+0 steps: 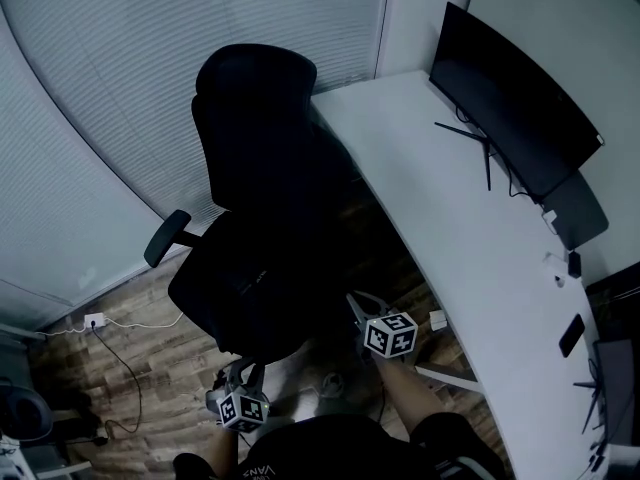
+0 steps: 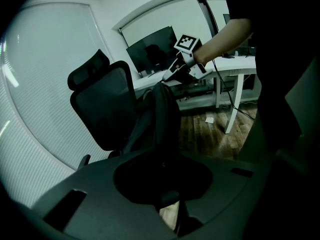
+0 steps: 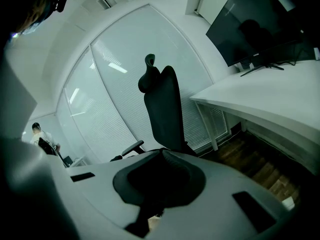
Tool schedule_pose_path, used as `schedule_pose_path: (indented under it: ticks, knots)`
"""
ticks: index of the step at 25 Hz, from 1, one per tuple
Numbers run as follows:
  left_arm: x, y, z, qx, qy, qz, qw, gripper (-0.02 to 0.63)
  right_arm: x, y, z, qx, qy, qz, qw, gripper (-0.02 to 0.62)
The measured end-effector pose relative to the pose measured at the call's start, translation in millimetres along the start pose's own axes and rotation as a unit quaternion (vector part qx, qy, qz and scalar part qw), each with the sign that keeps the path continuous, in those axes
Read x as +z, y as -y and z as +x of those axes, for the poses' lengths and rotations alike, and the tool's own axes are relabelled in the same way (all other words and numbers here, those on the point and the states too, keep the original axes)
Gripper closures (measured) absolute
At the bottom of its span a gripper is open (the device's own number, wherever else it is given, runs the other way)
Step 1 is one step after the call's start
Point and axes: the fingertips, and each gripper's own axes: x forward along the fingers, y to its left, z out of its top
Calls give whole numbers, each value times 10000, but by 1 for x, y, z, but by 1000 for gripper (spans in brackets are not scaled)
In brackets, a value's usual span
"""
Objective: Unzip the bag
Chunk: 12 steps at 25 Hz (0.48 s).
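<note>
Resting on a chair (image 2: 100,109) (black), bag (image 2: 162,114) clamped by left gripper (image 2: 170,204); right gripper (image 3: 150,213) closed.

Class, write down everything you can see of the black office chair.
The black office chair has a tall, mesh-looking backrest topped by a curved headrest, and one padded armrest juts out sideways. It stands upright on the wooden plank floor, between pale window blinds and the curved white desk. A dark bag stands upright before the backrest, apparently on the seat.
</note>
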Motion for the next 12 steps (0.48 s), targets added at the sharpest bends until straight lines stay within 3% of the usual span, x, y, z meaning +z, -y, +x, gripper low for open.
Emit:
schedule_pose_path:
  ticks: [12]
  knots:
    - [0,1,4,-19,-144,-45,9999,541,-1,38,36,-240,-248,42,9994,551]
